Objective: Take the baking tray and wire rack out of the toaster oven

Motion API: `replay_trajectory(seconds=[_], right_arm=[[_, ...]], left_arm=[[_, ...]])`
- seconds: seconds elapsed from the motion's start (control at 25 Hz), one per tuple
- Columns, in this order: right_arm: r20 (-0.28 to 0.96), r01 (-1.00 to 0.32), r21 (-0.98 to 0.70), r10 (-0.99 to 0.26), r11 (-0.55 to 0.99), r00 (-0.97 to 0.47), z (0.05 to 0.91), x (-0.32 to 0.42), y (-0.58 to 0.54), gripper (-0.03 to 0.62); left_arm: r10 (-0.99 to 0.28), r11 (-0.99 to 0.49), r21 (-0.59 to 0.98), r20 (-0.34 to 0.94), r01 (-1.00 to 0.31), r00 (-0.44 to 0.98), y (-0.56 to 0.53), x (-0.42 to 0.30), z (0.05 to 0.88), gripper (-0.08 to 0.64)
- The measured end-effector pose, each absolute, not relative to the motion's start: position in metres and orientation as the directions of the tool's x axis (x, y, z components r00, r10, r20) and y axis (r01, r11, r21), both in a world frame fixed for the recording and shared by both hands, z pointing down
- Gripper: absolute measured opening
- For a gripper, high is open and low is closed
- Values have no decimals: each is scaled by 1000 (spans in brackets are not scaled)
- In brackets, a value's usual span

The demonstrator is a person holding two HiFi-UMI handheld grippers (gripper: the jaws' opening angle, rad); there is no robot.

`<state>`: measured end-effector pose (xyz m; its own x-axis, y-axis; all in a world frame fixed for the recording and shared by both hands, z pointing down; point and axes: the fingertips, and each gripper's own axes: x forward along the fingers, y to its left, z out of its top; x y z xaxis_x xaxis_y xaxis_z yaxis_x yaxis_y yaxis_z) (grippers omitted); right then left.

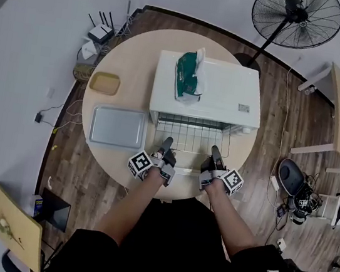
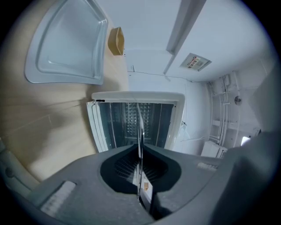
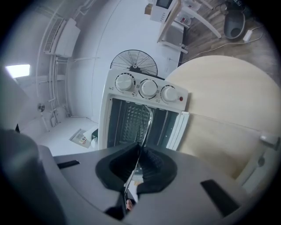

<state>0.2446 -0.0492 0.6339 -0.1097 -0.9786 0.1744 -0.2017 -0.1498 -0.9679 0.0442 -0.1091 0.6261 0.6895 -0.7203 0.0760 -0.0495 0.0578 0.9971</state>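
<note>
The wire rack (image 1: pixel 192 135) is pinched by left claw (image 1: pixel 166 143) and right claw (image 1: pixel 216 152), its far part inside the toaster oven (image 1: pixel 226 96)

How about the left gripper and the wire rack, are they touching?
Touching. The left gripper view shows the left gripper with its jaws closed on the wire rack, seen edge-on as a thin line between them.
</note>
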Motion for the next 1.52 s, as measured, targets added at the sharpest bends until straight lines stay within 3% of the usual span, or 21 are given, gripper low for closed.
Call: replay_trajectory(seconds=[1.12,1.52], right_arm=[[133,-217,-970,-988,-115,-73,607,191,54,2],[167,-253,-958,-980,-135,-111,622,139,64,2]], left_arm=[[-605,-2,1000,-19,22,796,-21,4,604,20],[-577,19,999,53,-51,815,-2,-54,631,20]])
